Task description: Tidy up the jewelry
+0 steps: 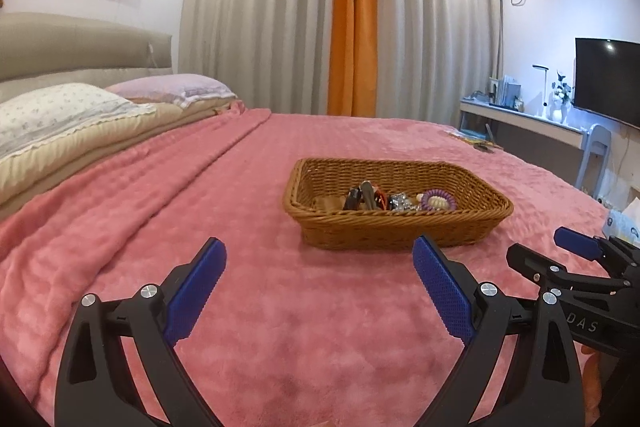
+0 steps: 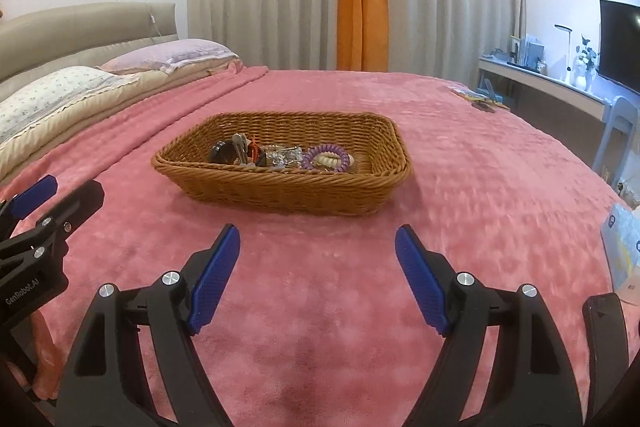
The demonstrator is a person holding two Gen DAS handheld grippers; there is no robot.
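A brown wicker basket (image 1: pixel 316 223) (image 2: pixel 280 191) sits on the pink bedspread. Inside lie a purple coil hair tie (image 1: pixel 438 200) (image 2: pixel 325 157), a cream beaded piece, silver shiny bits (image 2: pixel 282 157), and dark clips with keys (image 1: pixel 362 197) (image 2: pixel 234 151). My left gripper (image 1: pixel 320 259) is open and empty, short of the basket's near wall. My right gripper (image 2: pixel 318 247) is open and empty, also short of the basket. Each gripper shows at the edge of the other's view: the right one (image 1: pixel 576 247), the left one (image 2: pixel 36 195).
Pillows (image 1: pixel 60 115) and a padded headboard lie at the left. Small items (image 2: pixel 476 99) rest on the bed's far right corner. A desk (image 1: pixel 520 119) with a lamp, a TV and a chair stands at the right. A tissue pack (image 2: pixel 620 243) lies by the bed's right edge.
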